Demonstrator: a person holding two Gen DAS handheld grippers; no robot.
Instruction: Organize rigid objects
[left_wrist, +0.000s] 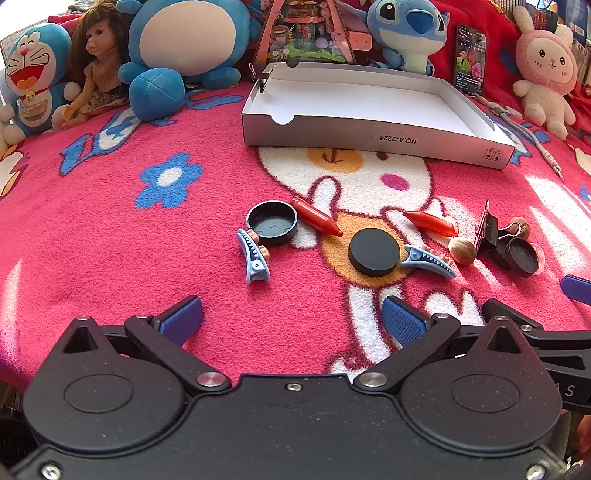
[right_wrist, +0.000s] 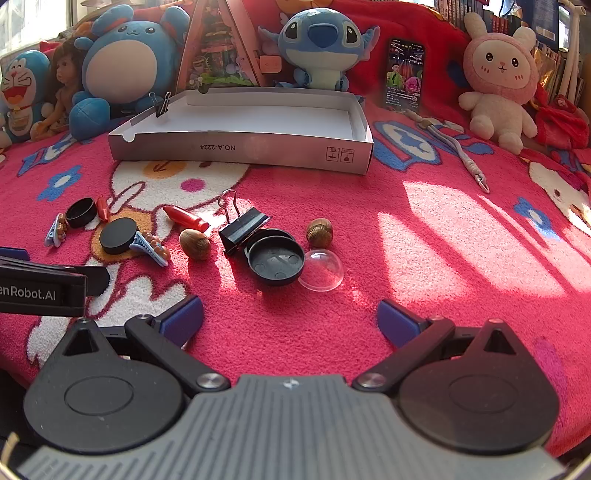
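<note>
Both my jaws are standing wide apart w/ nothing btwn them: left gripper (left_wrist: 291, 317) is hovering over the pink blanket (left_wrist: 110, 240), right gripper (right_wrist: 290, 317) likewise. Ahead of my left jaws are lying the solid black disc (left_wrist: 373, 252), an open black cap (left_wrist: 272, 223), two blue hair clips and two red crayon-like pieces, the near one (left_wrist: 317, 217) w/ its long axis running diagonally. Ahead of my right jaws: binder clip (right_wrist: 242, 227), black lid (right_wrist: 275, 260), clear dome (right_wrist: 322, 274). The empty white box (left_wrist: 369, 96) is sitting beyond everything. Disc is looking nearest to my left, so prob. that side goes first.
</note>
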